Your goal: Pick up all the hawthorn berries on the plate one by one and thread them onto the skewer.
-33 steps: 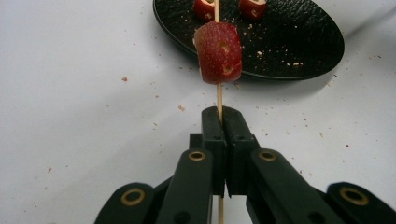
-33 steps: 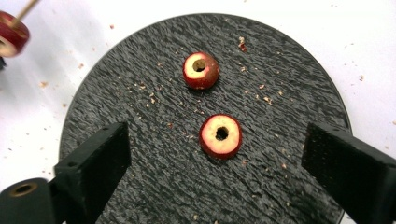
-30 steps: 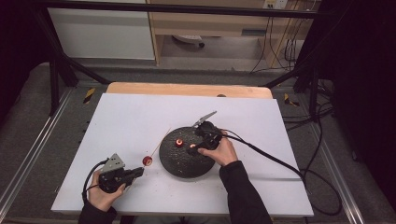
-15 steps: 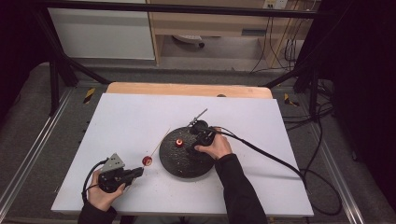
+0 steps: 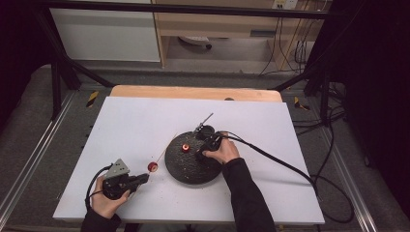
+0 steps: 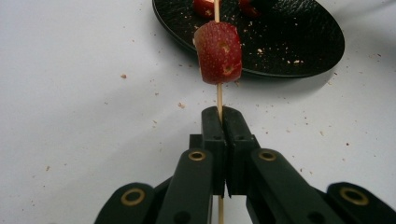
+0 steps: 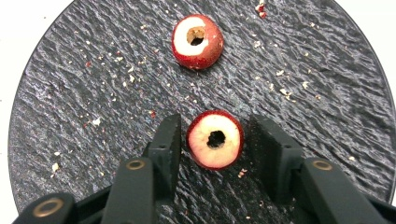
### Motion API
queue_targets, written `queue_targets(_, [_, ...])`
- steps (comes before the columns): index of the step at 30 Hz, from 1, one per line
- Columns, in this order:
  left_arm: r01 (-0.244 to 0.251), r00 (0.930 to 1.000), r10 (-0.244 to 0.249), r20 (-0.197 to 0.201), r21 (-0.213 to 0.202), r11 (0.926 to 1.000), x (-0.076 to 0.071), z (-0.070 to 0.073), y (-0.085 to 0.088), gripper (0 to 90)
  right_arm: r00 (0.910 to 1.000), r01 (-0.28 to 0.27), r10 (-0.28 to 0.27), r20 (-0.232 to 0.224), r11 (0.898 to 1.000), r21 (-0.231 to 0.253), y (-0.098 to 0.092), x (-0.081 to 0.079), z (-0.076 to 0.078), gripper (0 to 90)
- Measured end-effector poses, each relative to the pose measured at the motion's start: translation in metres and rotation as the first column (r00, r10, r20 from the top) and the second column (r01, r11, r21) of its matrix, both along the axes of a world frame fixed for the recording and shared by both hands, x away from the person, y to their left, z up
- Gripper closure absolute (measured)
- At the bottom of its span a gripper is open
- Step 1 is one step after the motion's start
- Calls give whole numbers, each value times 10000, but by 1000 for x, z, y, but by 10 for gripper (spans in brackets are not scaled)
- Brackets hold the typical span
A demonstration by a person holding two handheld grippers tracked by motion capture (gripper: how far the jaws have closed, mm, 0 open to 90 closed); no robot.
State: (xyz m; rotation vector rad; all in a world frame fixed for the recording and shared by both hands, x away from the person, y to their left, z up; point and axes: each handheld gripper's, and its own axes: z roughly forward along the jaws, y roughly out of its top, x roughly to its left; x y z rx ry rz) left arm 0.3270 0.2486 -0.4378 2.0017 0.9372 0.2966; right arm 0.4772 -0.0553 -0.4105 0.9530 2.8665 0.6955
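Right gripper view: the right gripper (image 7: 215, 140) has just been closing, its jaws flanking a cored strawberry piece (image 7: 215, 138) on the black plate (image 7: 93, 70), narrow gaps on both sides, not yet pressing. A second piece (image 7: 197, 35) lies farther on. Across the worktop (image 5: 135, 121), the left gripper (image 6: 222, 123) stays clenched on a skewer (image 6: 219, 95) carrying a strawberry slice (image 6: 218, 52).

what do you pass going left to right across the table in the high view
Left gripper shut on a thin wooden skewer → red strawberry piece threaded on that skewer → red strawberry piece lying on the round black textured plate → right gripper over the plate.
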Motion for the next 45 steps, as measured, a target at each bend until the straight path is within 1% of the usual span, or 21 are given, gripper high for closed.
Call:
queue_targets(4, [2, 10000, -2, -2, -12, 10000, 0, 0, 0, 883, 10000, 35, -35, -84, 10000, 28, 0, 1, 0, 601])
queue_targets(8, [27, 10000, -27, 9, -6, 10000, 0, 0, 0, 883, 9999, 78, -78, -122, 10000, 21, 0, 1, 0, 606])
queue_targets(14, [24, 10000, -24, 24, -10, 10000, 0, 1, 0, 883, 9992, 252, -251, -297, 9997, 19, 0, 1, 1, 610])
queue_targets(16, [24, 10000, -24, 33, -18, 10000, 0, 1, 0, 883, 9994, 268, -265, -240, 9996, 123, -1, 1, 3, 612])
queue_targets(24, [15, 10000, -15, 67, -5, 10000, -1, 1, -1, 883, 9967, 771, -756, -288, 9955, 556, -5, -4, 14, 613])
queue_targets(27, [12, 10000, -12, 80, -8, 10000, -1, 1, -1, 883, 9963, 842, -829, -217, 9938, 722, -7, -6, 18, 614])
queue_targets(28, [10, 10000, -10, 82, -10, 10000, -1, 2, -1, 883, 9952, 973, -959, -216, 9923, 769, -7, -8, 19, 614])
queue_targets(31, [-2, 10000, 2, 93, -19, 10000, -1, 2, -1, 883, 9942, 1072, -1067, -102, 9892, 997, -9, -11, 23, 614])
queue_targets(34, [1, 10000, 0, 99, -26, 10000, -2, 2, -1, 883, 9921, 1247, -1249, -72, 9827, 1372, -11, -15, 25, 614])
queue_targets(37, [16, 10000, -16, 94, -21, 10000, -2, 2, -2, 883, 9906, 1345, -1366, 27, 9786, 1557, -15, -18, 25, 614])
queue_targets(40, [42, 9999, -42, 108, -3, 10000, -2, 2, -3, 883, 9885, 1483, -1511, 26, 9733, 1751, -19, -21, 26, 614])
queue_targets(42, [37, 9999, -37, 113, -5, 10000, -2, 2, -3, 883, 9862, 1605, -1653, 67, 9658, 2039, -22, -24, 27, 615])
queue_targets(45, [54, 9999, -54, 118, -23, 10000, -2, 2, -3, 883, 9819, 1795, -1888, 131, 9512, 2510, -26, -28, 27, 615])
